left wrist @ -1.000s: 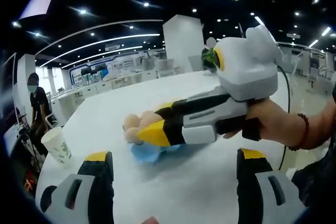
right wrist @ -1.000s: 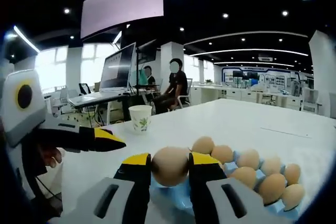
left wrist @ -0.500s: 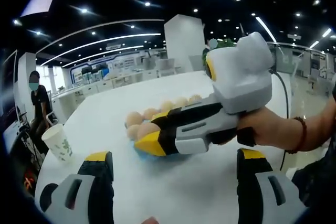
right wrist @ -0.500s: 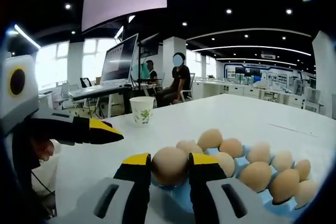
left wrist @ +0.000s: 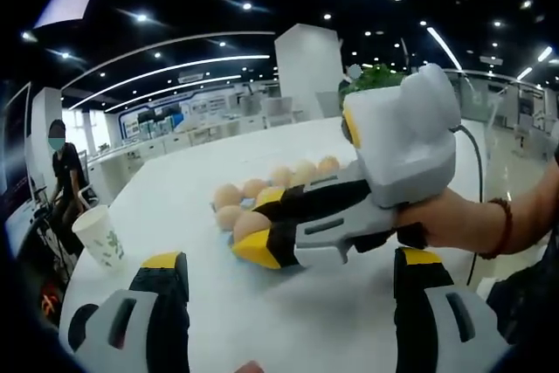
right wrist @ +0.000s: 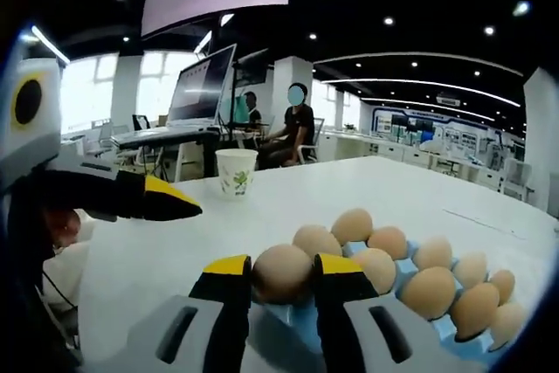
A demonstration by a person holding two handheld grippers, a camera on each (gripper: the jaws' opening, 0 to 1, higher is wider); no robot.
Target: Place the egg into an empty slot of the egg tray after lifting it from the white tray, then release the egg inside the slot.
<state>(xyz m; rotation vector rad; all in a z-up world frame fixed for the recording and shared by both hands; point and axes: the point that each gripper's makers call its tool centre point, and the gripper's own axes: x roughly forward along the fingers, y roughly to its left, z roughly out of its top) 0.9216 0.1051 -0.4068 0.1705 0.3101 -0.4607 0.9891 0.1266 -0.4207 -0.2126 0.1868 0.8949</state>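
Up close in the right gripper view, the right gripper [right wrist: 283,275] has its yellow-tipped jaws clamped on a brown egg [right wrist: 281,272], one jaw on each side of it, and the egg sits at the near end of the blue egg tray [right wrist: 297,328], low over it; whether it touches a slot cannot be told. More brown eggs [right wrist: 428,291] fill the tray in rows running away to the right. On the white table [right wrist: 419,194] beyond stands a paper cup [right wrist: 236,171] with a green leaf print; no words on it can be read. The left gripper [right wrist: 131,196] reaches in from the left of that view, its yellow tip pointing toward the tray but well apart from it. Two seated people [right wrist: 293,124] and a monitor [right wrist: 199,86] are at a desk behind the cup, and a large pale screen hangs overhead, its text too small to read. Seen from the left gripper view, the left gripper [left wrist: 284,270] has its own jaws spread wide with nothing between them, and the right gripper [left wrist: 271,229] lies across the middle, held by a hand [left wrist: 445,220] wearing a bead bracelet [left wrist: 506,223].
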